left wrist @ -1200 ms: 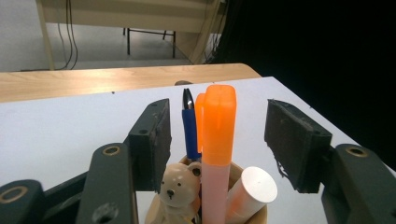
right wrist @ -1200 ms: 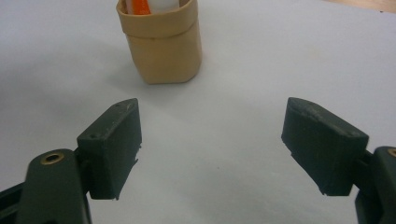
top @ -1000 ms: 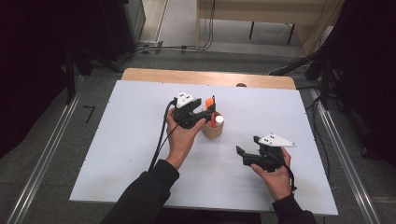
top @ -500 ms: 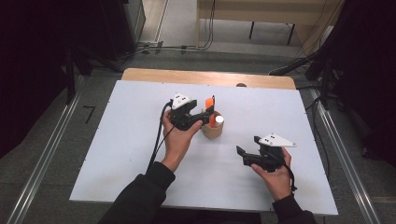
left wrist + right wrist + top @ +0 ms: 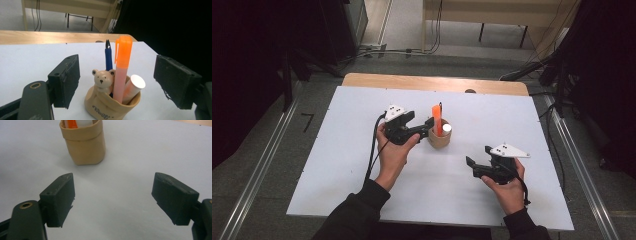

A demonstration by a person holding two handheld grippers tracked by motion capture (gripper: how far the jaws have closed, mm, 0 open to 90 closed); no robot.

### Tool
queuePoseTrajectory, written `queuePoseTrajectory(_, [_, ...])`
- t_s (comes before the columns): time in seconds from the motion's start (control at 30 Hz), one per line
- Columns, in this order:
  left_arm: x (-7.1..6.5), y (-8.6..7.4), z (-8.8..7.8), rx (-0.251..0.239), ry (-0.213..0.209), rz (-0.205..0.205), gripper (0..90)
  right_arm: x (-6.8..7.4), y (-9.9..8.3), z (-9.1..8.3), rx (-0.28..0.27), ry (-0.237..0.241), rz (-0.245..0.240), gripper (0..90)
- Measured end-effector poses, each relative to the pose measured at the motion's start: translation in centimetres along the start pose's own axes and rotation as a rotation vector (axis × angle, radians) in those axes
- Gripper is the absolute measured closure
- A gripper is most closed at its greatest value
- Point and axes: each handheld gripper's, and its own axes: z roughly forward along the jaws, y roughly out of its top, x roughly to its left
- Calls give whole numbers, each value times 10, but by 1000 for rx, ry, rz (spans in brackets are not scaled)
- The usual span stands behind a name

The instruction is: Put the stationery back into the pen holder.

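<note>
Pen holder point(image 5: 111, 103): tan pouch-shaped cup mid-counter, between my left fingers point(image 5: 65, 80), which stand spread to either side without touching it.
Contents: orange highlighter point(image 5: 121, 71), blue pen point(image 5: 108, 58), white-capped tube point(image 5: 133, 85), small bear figure point(image 5: 102, 79).
Left gripper point(image 5: 414, 131): just beside the holder.
Right gripper point(image 5: 479, 167): fingers spread, empty, well apart from the holder.
Counter point(image 5: 337, 130): white.

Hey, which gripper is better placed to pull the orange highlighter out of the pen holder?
Left. The left gripper is right beside the pen holder, jaws open either side of the orange highlighter. The right gripper sits farther off, open over bare table.
</note>
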Motion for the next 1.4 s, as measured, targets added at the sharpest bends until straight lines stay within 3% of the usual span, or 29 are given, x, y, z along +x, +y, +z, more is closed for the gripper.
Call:
queuePoseTrajectory(0.5, [13,-16,-29,-15,7,-16,198,-8,-1,-6,-11,-17,31,171])
queuePoseTrajectory(1.4, [33,-49,-62,22,30,-21,178,-15,-5,-14,-20,-42,45,171])
